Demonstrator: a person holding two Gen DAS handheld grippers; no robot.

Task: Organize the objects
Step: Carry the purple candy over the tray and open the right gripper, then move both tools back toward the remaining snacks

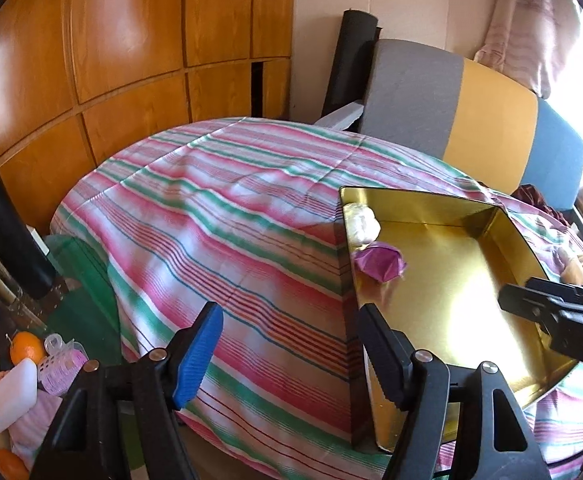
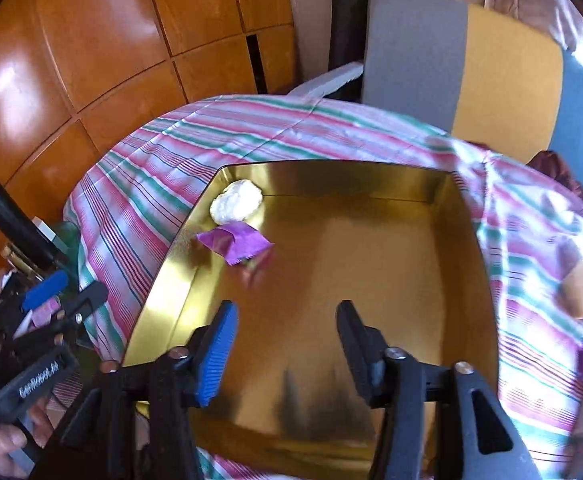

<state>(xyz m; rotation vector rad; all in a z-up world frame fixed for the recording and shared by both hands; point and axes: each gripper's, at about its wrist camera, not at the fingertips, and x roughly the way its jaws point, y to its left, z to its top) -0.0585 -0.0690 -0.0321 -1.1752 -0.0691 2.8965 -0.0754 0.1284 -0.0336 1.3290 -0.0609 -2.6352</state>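
Note:
A gold tin box (image 2: 467,240) lies open on the striped cloth. In its far left corner sit a white crumpled ball (image 2: 237,200) and, just in front of it, a purple wrapped piece (image 2: 235,244). Both also show in the left wrist view, the ball (image 1: 361,222) behind the purple piece (image 1: 379,264). My right gripper (image 2: 287,304) hangs open above the tin's floor with nothing between its fingers. My left gripper (image 1: 289,308) is open at the tin's near left corner. Its black finger is inside the tin wall (image 1: 349,320), its blue pad outside over the cloth.
The striped cloth (image 1: 219,216) covers a round table. A grey, yellow and blue chair back (image 1: 471,108) stands behind it, with wooden cupboard doors (image 1: 111,40) on the left. An orange (image 1: 26,346), a white block (image 1: 13,400) and pink curlers (image 1: 61,364) lie low left. A brown bun-like thing (image 2: 579,292) lies right.

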